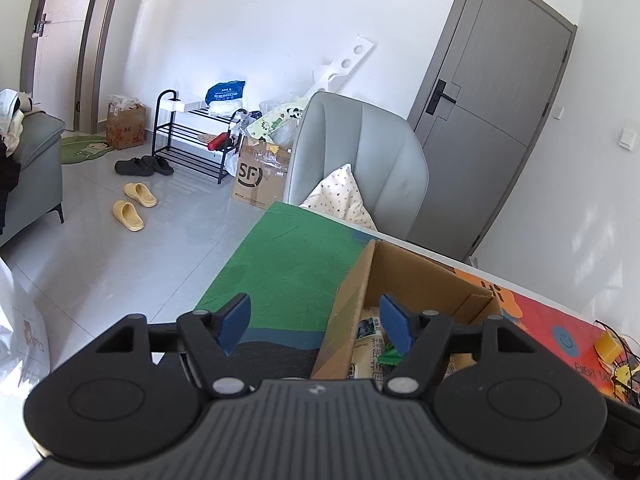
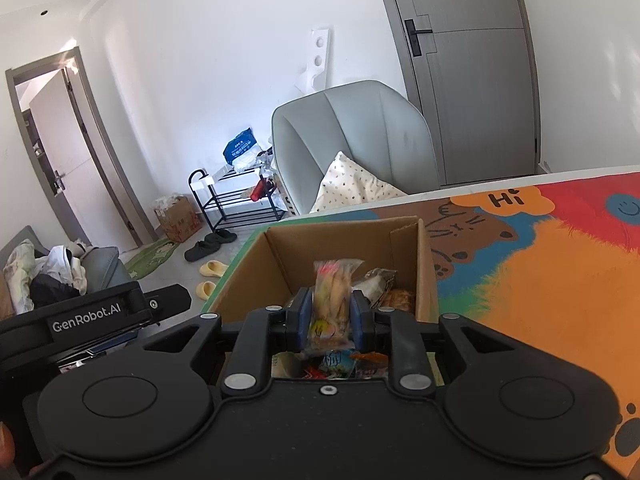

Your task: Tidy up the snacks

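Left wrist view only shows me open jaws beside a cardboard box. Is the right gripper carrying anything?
Observer: Yes. The right gripper holds a clear snack packet upright between its pads, over the cardboard box.
Operator: Anything toward the box's far end? I can't see that far in.
Observer: A grey crinkled packet and an orange-brown packet lie near the far right corner.
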Demonstrator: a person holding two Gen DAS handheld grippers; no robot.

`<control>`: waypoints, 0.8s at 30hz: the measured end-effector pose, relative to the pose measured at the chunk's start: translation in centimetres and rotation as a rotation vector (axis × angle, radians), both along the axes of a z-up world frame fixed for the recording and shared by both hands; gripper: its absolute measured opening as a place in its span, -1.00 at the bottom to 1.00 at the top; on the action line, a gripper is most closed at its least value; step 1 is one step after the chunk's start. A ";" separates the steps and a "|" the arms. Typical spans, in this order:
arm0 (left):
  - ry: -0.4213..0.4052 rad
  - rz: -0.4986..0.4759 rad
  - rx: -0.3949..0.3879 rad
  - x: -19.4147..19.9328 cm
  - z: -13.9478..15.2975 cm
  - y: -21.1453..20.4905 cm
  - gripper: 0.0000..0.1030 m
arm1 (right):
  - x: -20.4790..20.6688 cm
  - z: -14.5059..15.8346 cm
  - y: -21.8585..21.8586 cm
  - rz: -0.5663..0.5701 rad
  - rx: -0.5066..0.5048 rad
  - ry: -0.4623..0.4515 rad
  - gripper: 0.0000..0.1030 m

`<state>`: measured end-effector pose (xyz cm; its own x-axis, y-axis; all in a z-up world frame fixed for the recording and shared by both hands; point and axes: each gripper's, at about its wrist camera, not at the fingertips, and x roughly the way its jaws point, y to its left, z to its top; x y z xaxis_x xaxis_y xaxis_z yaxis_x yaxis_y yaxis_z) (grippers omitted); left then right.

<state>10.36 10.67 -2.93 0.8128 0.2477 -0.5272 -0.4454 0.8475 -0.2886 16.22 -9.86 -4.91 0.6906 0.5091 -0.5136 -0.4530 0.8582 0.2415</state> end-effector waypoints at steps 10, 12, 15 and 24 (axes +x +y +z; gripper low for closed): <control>-0.006 0.010 0.021 -1.5 0.2 -0.2 0.55 | -1.5 0.8 -1.0 -0.010 -0.004 -0.015 -0.31; -0.001 0.003 0.029 -1.7 0.2 -0.6 0.58 | -1.9 0.9 -1.9 -0.030 -0.002 -0.016 -0.30; -0.001 -0.016 0.051 -2.1 0.4 -1.7 0.66 | -2.3 1.2 -3.2 -0.055 0.002 -0.016 -0.22; 0.007 -0.102 0.119 -2.5 1.0 -5.7 0.82 | -4.1 2.1 -7.7 -0.131 0.004 -0.040 0.16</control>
<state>7.82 4.96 -1.89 0.8333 0.2250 -0.5049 -0.3567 0.9167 -0.1802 12.09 -17.57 -2.85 0.7714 0.4148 -0.4826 -0.3462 0.9099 0.2288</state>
